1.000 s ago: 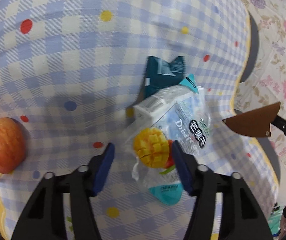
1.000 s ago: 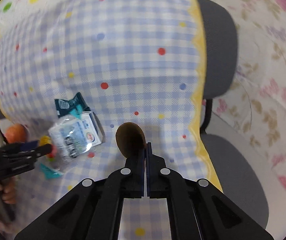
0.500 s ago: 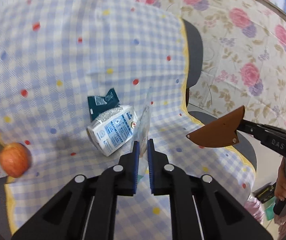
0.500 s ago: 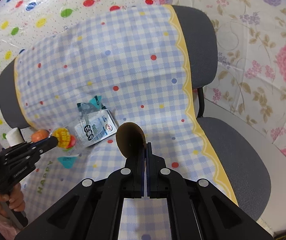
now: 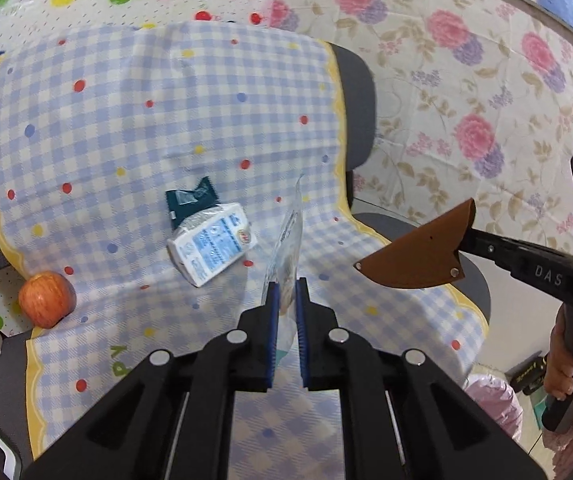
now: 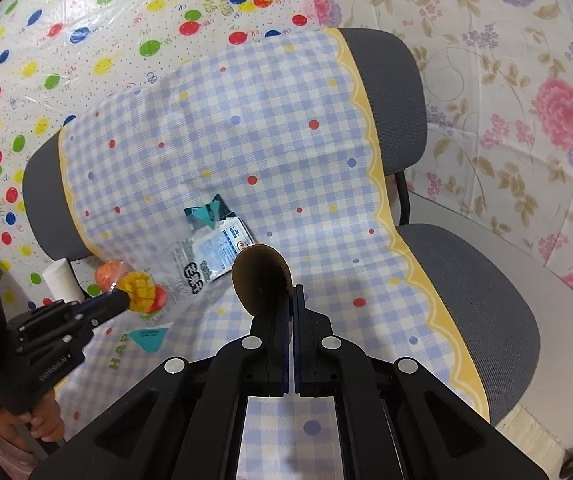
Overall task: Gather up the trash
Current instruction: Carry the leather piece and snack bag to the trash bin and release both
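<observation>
Left wrist view, change: a second ago the left gripper (image 5: 286, 294) stood open around the mango wrapper (image 5: 288, 240) lying on the cloth; now its jaws are clamped on it and it hangs edge-on, clear of the cloth (image 5: 146, 140).
Right gripper (image 6: 288, 300): jaws closed on a brown flat piece (image 6: 262, 280), as before.
Meaning: two pieces of trash look collected and in hand; both want a bin next.
Left behind, frame centre: white carton (image 5: 210, 248) touching a dark teal wrapper (image 5: 190, 200) behind it.
Lower left: apple (image 5: 46, 300), probably not trash.
Containers: pink bag (image 5: 494, 408) at lower right, possibly the bin; contents hidden.
</observation>
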Action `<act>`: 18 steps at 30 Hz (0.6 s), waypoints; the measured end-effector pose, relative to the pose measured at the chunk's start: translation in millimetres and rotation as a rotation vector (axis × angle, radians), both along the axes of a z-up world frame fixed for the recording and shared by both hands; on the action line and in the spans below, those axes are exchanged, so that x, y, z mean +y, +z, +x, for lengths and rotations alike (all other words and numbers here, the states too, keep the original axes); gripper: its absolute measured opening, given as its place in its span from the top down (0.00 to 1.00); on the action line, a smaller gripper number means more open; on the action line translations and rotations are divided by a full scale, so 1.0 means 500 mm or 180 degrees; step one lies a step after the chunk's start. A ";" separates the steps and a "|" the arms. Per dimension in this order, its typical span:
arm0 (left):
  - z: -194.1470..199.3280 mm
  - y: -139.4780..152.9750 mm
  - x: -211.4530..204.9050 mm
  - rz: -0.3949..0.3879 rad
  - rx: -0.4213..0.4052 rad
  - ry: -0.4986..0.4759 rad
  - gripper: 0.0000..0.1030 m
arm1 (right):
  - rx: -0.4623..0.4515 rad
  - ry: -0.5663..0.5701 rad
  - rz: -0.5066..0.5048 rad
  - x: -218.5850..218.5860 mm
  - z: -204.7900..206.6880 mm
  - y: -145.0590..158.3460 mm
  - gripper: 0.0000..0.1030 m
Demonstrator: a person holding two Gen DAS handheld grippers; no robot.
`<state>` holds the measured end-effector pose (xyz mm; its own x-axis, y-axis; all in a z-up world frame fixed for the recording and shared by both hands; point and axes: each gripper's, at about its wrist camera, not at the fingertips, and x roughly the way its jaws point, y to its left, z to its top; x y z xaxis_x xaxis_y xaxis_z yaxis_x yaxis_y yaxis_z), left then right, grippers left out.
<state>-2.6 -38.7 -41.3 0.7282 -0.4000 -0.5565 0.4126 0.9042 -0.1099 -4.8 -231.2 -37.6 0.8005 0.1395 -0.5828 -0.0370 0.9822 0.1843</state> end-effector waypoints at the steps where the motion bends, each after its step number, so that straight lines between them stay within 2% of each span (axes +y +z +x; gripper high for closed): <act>1: -0.009 0.001 -0.008 -0.0010 -0.0003 -0.0033 0.94 | -0.0012 -0.0017 0.0004 -0.003 -0.011 0.002 0.98; 12: -0.090 0.000 -0.127 -0.0027 -0.0020 -0.0556 0.94 | -0.0056 -0.0366 -0.0008 -0.079 -0.141 0.020 0.98; 18: -0.122 0.010 -0.157 -0.0086 -0.0039 -0.0742 0.94 | -0.0067 -0.0619 -0.0035 -0.122 -0.206 0.029 0.98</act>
<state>-63.4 -116.9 -36.2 0.6210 -0.5727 -0.5351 0.6114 0.7812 -0.1264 -107.7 -292.2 -23.2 0.8238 -0.0251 -0.5663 0.1499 0.9731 0.1748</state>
